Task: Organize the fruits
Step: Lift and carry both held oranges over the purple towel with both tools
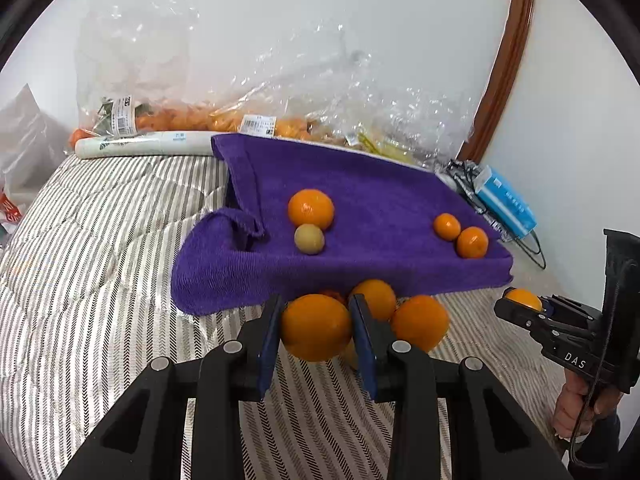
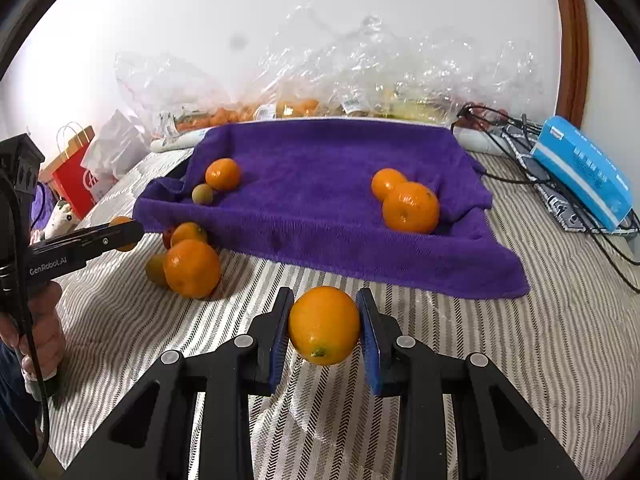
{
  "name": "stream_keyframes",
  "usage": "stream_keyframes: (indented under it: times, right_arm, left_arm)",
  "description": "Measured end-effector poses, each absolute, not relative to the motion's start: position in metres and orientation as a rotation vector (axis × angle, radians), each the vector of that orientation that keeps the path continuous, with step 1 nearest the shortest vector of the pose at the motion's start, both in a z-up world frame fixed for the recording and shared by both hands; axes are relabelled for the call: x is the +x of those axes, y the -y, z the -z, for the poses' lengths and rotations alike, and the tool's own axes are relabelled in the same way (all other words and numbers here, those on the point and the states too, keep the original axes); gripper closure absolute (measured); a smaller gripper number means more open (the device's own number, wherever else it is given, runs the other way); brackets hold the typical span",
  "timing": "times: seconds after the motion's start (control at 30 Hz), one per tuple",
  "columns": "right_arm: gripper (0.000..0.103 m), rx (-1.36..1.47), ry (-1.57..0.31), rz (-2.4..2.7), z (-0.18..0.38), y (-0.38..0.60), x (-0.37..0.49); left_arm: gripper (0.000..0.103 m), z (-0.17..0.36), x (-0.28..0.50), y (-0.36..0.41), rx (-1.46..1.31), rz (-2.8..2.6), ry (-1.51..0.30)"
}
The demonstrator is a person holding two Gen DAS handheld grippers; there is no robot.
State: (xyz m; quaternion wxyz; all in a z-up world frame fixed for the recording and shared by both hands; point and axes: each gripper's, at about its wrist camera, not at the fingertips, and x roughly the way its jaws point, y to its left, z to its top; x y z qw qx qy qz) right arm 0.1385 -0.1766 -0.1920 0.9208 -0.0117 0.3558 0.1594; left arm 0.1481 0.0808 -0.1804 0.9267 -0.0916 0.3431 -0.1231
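Note:
A purple towel [image 1: 360, 208] [image 2: 328, 184] lies on the striped bedcover. On it sit an orange [image 1: 311, 208] [image 2: 222, 174] with a small yellow-green fruit [image 1: 309, 239] [image 2: 202, 194] at the left, and two oranges [image 1: 460, 236] [image 2: 408, 206] at the right. My left gripper [image 1: 316, 328] [image 2: 120, 234] is shut on an orange [image 1: 316, 326] in front of the towel. More oranges [image 1: 420, 322] [image 2: 192, 266] lie beside it. My right gripper [image 2: 324, 326] [image 1: 520, 304] is shut on another orange [image 2: 324, 324] [image 1: 522, 299], above the bedcover.
Clear plastic bags of fruit [image 1: 248, 120] [image 2: 320, 104] and a white roll [image 1: 148, 144] lie behind the towel against the wall. A blue tissue pack [image 1: 506, 200] [image 2: 584, 176] and black cables [image 2: 520, 140] are at the right. Shopping bags [image 2: 80, 172] stand at the left.

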Motion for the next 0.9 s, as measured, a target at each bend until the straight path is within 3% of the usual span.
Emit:
stream_keyframes:
  times: [0.27,0.6,0.9]
  right_arm:
    - [0.071,-0.027,-0.67,-0.301,0.16,0.183,0.135]
    - [0.071,-0.015,-0.597,-0.274,0.116,0.195,0.161]
    - [0.071,-0.024,-0.57,-0.288,0.102,0.2,0.207]
  left_arm:
    - [0.071,0.164,0.146,-0.09,-0.212,0.213,-0.662]
    - [0.071,0.105,0.16,-0.073,-0.202,0.224,-0.576]
    - [0.071,0.101,0.207,-0.055,-0.231,0.214,-0.604]
